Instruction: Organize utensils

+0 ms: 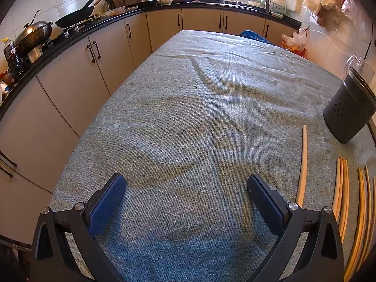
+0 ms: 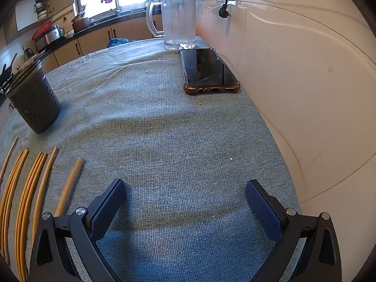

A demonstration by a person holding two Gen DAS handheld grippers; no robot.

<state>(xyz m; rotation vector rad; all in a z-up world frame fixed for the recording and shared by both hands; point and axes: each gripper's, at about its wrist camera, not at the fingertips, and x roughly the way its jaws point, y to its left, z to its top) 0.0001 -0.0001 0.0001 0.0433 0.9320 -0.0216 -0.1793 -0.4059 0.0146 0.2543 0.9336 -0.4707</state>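
left gripper (image 1: 186,184) released, empty | right gripper (image 2: 185,190) released, empty | chopsticks (image 2: 25,188) lying just before holder (image 2: 35,103) | phone (image 2: 208,70) well right of holder

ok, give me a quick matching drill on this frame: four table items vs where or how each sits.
1 dark perforated utensil holder
2 clear plastic pitcher
3 black phone in amber case
4 wooden chopsticks

A lying loose on the cloth
B flat, screen up, beside the wall
C far end of the table
D upright, just beyond the chopsticks

Pairs: 1-D, 2-C, 3-B, 4-A
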